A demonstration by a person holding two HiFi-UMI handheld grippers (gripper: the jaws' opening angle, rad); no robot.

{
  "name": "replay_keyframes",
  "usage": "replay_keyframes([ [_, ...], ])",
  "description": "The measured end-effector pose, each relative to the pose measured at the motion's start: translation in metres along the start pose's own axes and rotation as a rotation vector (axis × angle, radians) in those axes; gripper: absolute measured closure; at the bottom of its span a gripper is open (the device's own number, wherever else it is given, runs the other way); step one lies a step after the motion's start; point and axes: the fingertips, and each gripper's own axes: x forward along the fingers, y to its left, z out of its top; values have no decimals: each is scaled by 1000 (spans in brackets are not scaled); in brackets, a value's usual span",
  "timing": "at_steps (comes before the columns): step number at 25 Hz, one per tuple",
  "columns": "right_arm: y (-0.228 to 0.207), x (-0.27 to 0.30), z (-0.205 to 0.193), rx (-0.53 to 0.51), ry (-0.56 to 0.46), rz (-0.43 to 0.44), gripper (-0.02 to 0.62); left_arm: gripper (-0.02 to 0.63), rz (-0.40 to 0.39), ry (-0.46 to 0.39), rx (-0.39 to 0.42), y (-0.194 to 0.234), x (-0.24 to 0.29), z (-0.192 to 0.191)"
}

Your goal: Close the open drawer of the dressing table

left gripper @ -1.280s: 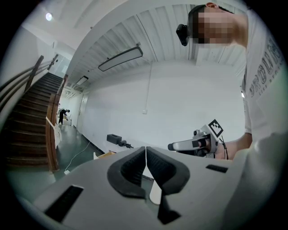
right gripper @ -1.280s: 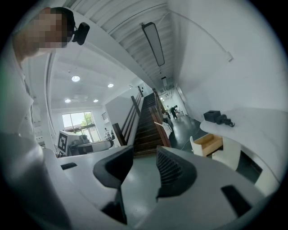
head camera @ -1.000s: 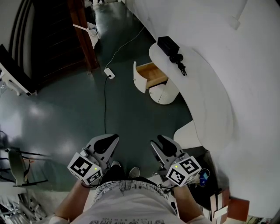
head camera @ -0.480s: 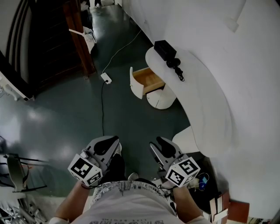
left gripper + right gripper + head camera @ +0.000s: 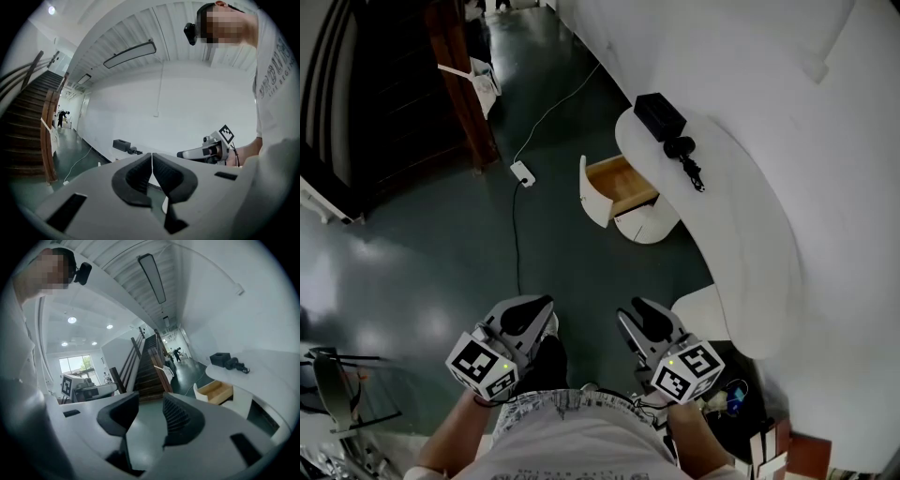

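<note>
Drawer (image 5: pixel 622 184) sits a touch lower in my head view than a second ago. It is open, jutting from the dressing table (image 5: pixel 727 202), well ahead of both grippers. My left gripper (image 5: pixel 532 307) has its fingers pressed together, empty. The right gripper (image 5: pixel 645 313) holds its fingers narrowly apart, with nothing between them.

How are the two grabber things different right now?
The left gripper has its jaws pressed together, while the right gripper has its jaws apart. In the head view, the right gripper is on the side nearer the white dressing table, while the left gripper is out over the dark floor. Both are empty, and both are well short of the open drawer.
</note>
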Motion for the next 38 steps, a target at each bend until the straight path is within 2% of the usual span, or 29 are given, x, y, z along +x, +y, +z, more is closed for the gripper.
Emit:
replay_keyframes([
  [11, -32, 114, 36, 32, 35, -67, 425, 581, -49, 43, -33, 124, 42, 23],
  [22, -56, 213, 62, 78, 53, -136, 434, 581, -93, 53, -54, 225, 69, 40],
  [27, -64, 246, 68, 109, 58, -147, 434, 581, -99, 59, -38, 256, 77, 46],
  [38, -91, 298, 72, 151, 84, -147, 434, 581, -50, 66, -79, 295, 91, 33],
])
